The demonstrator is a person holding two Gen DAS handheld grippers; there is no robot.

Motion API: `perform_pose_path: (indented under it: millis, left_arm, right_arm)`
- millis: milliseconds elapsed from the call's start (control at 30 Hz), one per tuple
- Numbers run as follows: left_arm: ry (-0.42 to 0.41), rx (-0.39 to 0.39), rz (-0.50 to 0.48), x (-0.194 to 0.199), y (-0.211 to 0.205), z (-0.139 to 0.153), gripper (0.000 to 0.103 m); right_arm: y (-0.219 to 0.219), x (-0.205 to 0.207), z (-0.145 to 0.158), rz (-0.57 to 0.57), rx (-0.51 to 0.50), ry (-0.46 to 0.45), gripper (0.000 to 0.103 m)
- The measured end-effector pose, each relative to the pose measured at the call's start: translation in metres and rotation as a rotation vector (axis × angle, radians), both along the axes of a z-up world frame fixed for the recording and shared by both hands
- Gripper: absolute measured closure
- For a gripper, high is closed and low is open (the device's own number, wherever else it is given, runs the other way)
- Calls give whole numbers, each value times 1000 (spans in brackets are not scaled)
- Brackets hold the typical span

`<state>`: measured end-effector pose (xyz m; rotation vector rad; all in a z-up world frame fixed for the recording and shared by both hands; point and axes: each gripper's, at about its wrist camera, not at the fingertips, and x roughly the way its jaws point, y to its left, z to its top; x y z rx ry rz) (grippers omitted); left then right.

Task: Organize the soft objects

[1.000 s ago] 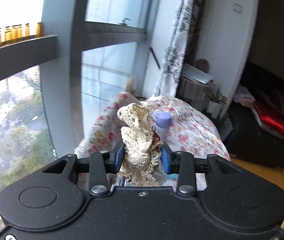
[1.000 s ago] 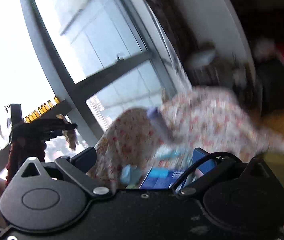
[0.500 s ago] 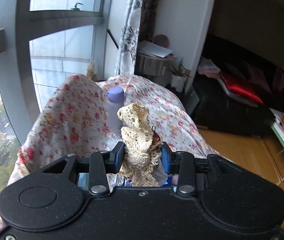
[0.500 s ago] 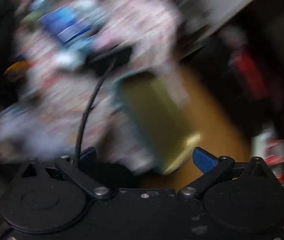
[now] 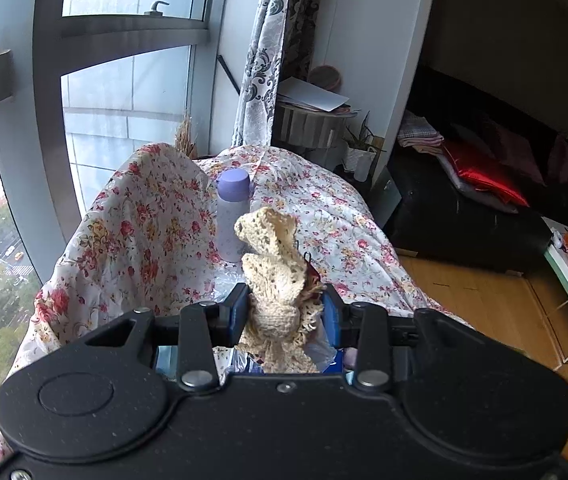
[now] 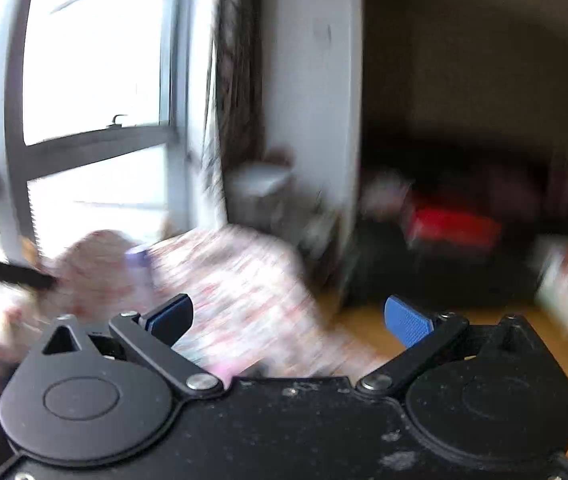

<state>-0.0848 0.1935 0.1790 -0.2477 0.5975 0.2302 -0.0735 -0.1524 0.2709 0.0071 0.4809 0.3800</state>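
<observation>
A lilac bottle (image 5: 231, 216) stands upright on the floral cloth (image 5: 324, 208) that drapes a rounded piece of furniture by the window (image 5: 124, 80). It sits just beyond the lace (image 5: 274, 280) and partly behind the lace's top fold. A patterned curtain (image 5: 268, 52) hangs at the cloth's far edge, with a small round table (image 5: 308, 128) stacked with papers beside it. Further right lie a dark sofa (image 5: 484, 200) and a red cushion (image 5: 480, 172), over a wooden floor (image 5: 484, 300).

The left gripper (image 5: 284, 314) is clamped on the cream lace, its blue pads (image 5: 238, 312) pressing the bundle from both sides. The lace is held above the near part of the cloth. Its long axis runs upright, away from the camera, and its ruffled top leans slightly left toward the bottle while frayed ends hang below the pads.

The left view is sharp and alone shows the lace. The right view is smeared by blur; it alone shows the right gripper (image 6: 288, 320), fingers spread wide with nothing between them, above the cloth's right edge and the floor. The bottle there is only a lilac smudge.
</observation>
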Motion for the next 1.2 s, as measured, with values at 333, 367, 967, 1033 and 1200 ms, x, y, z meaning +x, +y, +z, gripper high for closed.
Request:
perform_pose_path:
  millis: [333, 367, 967, 1033, 1200]
  left_arm:
    - [-84, -12, -53, -10, -5, 38, 64]
    - [-103, -4, -68, -13, -8, 49, 64]
    - [-529, 421, 36, -118, -30, 221, 61]
    - [-465, 390, 28, -102, -28, 204, 61]
    - [-227, 278, 3, -39, -15, 130, 61]
  right_arm:
    - [-25, -66, 151, 52, 63, 171, 1]
    - [-30, -79, 171, 19, 58, 116, 1]
    - [-188, -167, 312, -491, 97, -336, 0]
    - [-184, -149, 277, -481, 87, -278, 0]
    - [-157, -94, 157, -417, 46, -90, 0]
